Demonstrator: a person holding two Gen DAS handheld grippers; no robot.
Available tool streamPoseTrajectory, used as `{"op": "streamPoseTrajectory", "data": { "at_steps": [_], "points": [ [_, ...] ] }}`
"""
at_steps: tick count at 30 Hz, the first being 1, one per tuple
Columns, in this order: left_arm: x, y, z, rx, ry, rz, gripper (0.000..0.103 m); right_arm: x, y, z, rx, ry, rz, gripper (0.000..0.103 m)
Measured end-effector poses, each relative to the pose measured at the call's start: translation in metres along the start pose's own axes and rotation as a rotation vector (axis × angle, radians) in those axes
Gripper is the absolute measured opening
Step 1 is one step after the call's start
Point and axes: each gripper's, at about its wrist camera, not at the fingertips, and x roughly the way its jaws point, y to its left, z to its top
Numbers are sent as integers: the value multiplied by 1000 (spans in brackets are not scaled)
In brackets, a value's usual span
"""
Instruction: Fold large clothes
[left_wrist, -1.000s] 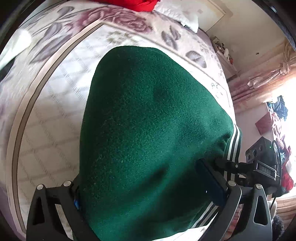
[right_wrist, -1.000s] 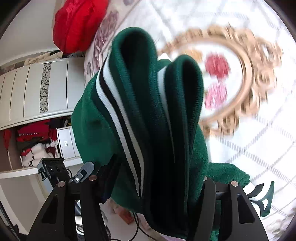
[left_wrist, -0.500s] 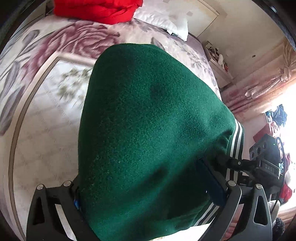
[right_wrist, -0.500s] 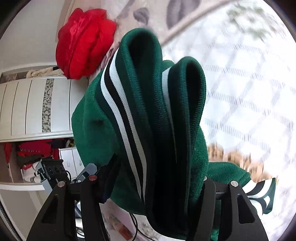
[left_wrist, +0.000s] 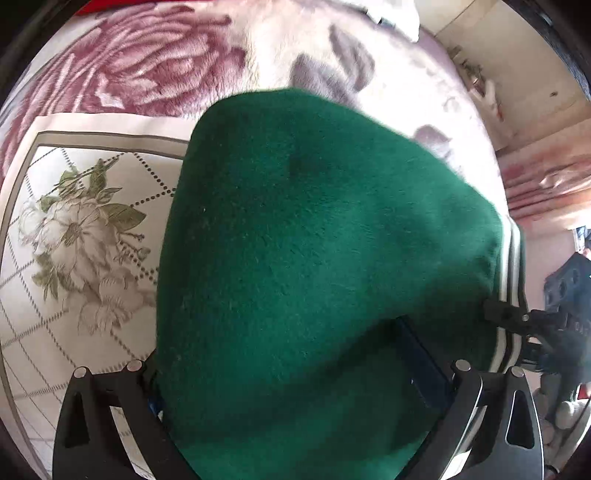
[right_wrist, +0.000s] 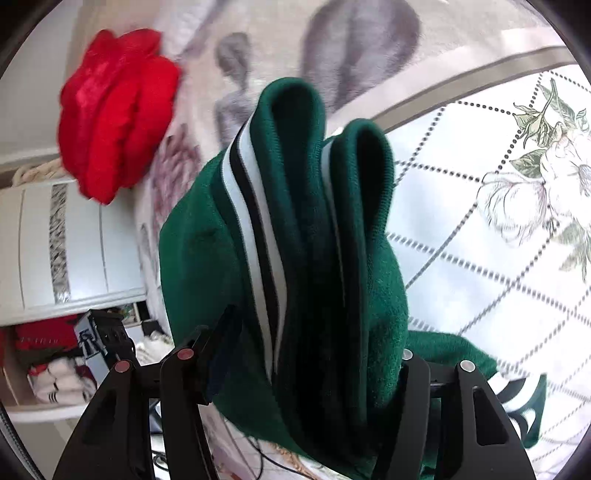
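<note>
Left tool (left_wrist: 295, 398) clamps one green garment (left_wrist: 317, 258); right tool (right_wrist: 306, 365) grips its folded striped hem. Garment held above bed (left_wrist: 88, 229) with floral quilt. Beyond garment: one red bundle (right_wrist: 118, 125) on bed; beside bed, white wardrobe (right_wrist: 62, 243).

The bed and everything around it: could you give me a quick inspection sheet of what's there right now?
Surface: bed cover with a flower and lattice print, rose-pattern border.
Job's things: green garment with white and black striped trim, bunched and lifted.
Clutter: red clothes pile on the bed's far part.
Grippers: left hand-held gripper shut on the green fleece; right hand-held gripper shut on the folded striped edge.
Cables: dark cable below the garment, partly hidden.
Surroundings: white wardrobe, shelf of clothes, pink curtains.
</note>
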Motion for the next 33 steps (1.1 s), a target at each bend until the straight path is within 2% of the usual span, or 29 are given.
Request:
{"op": "streamPoseTrajectory", "data": {
  "at_steps": [2, 9, 10, 11, 13, 14, 15, 16, 18, 20, 21, 27, 33],
  "points": [
    [6, -1, 4, 28, 22, 25, 103, 5, -10, 9, 26, 7, -17, 62],
    [0, -7, -3, 69, 33, 58, 103, 13, -14, -12, 69, 15, -22, 62],
    [-1, -7, 4, 70, 31, 66, 103, 12, -13, -11, 63, 13, -41, 62],
    [-4, -8, 2, 79, 27, 81, 103, 12, -10, -11, 53, 10, -61, 67],
    [-15, -12, -5, 101, -11, 126, 103, 6, 2, -16, -2, -13, -153, 75],
    [-25, -16, -12, 126, -50, 168, 103, 5, 12, -22, -53, -33, -239, 82],
    [-30, -17, -19, 139, -70, 188, 103, 4, 20, -29, -99, -56, -325, 85],
    [-38, -19, -28, 155, -92, 225, 103, 0, 29, -38, -154, -90, -429, 89],
    [-51, -22, -48, 175, -134, 301, 103, -4, 44, -68, -260, -181, -607, 90],
    [-61, -23, -63, 179, -171, 342, 103, -11, 45, -95, -324, -234, -705, 99],
    [-68, -23, -75, 172, -186, 348, 103, -14, 43, -106, -343, -248, -734, 103],
    [-113, -30, -127, 151, -271, 367, 103, -39, 67, -185, -449, -380, -853, 103],
    [-193, -52, -178, 141, -347, 327, 103, -99, 92, -262, -442, -463, -860, 103]
  ]
}}
